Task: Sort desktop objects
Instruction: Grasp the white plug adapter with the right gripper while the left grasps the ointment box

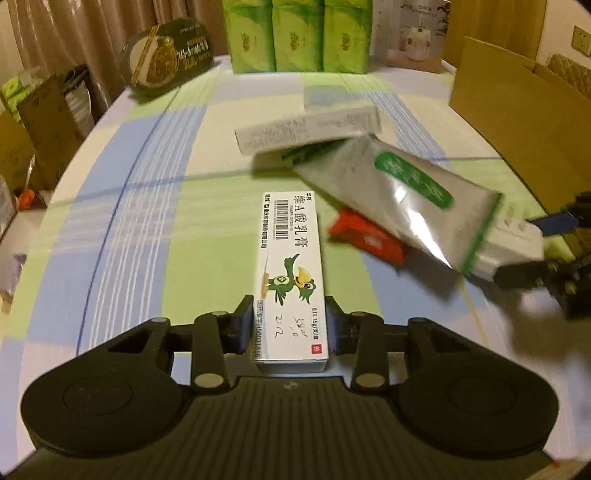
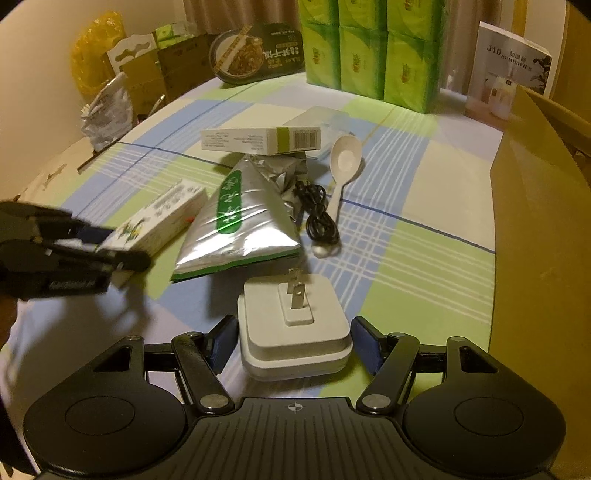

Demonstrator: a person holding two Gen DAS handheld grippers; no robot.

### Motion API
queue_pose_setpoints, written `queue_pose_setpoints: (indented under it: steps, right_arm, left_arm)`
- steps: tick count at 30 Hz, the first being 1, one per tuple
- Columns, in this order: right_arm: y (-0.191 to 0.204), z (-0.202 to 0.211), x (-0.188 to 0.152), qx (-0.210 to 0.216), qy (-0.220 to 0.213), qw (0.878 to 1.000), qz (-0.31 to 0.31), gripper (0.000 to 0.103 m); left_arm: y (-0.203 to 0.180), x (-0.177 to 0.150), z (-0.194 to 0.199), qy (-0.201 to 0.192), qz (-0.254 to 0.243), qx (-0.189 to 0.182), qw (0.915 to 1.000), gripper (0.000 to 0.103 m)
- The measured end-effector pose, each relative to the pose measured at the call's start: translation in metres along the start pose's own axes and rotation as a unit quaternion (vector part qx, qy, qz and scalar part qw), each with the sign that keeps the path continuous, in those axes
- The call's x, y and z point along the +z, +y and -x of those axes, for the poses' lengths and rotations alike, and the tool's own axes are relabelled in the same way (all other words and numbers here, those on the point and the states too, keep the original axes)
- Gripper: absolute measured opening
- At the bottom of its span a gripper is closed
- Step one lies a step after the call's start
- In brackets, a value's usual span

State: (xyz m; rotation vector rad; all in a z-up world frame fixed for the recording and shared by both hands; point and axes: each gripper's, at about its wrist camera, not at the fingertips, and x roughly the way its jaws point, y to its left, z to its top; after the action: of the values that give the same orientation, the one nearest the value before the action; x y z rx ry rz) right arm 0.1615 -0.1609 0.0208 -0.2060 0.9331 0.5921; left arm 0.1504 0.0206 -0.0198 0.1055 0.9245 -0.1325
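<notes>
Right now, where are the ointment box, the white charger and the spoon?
ointment box (image 1: 293,280): left wrist view, printed top face.
white charger (image 2: 295,332): right wrist view, top face below the prongs.
spoon (image 2: 345,157): right wrist view, bowl.

Warm, dim light over the checked-cloth surface (image 2: 424,236); beige curtains (image 1: 92,33) hang behind, a wall socket (image 1: 581,38) at right, cardboard boxes (image 1: 40,122) stacked on the left
</notes>
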Motion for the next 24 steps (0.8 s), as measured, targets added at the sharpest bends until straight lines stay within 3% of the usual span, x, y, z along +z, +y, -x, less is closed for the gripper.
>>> queue_pose_setpoints:
  steps: [5,12,14,15,17,18,24]
  right_arm:
    - [0.004,0.018,-0.015,-0.005,-0.001,1.0,-0.002,0.064]
    - [0.023,0.047,-0.059,-0.002,0.005,1.0,-0.027,0.064]
    - [0.029,0.052,-0.07,0.003,0.001,0.999,-0.035,0.064]
    - [0.03,0.053,-0.074,0.005,-0.002,0.999,-0.04,0.068]
    - [0.032,0.054,-0.078,0.004,-0.002,0.999,-0.041,0.083]
    - [0.032,0.053,-0.079,-0.001,-0.005,0.999,-0.039,0.085]
    - [0.037,0.044,-0.08,-0.025,0.001,1.0,0.0,0.086]
  left_arm:
    - [-0.018,-0.026,0.037,-0.016,-0.04,-0.004,0.9991,0.033]
    - [-0.043,-0.068,0.069,-0.012,-0.068,-0.047,0.9965,0.033]
    - [-0.047,-0.074,0.072,-0.013,-0.069,-0.051,0.9962,0.04]
    - [-0.048,-0.075,0.072,-0.016,-0.069,-0.051,0.9962,0.047]
    - [-0.047,-0.074,0.073,-0.025,-0.069,-0.05,0.9961,0.048]
    - [-0.046,-0.072,0.072,-0.028,-0.067,-0.049,0.9961,0.05]
    - [-0.045,-0.066,0.063,-0.028,-0.063,-0.057,0.996,0.053]
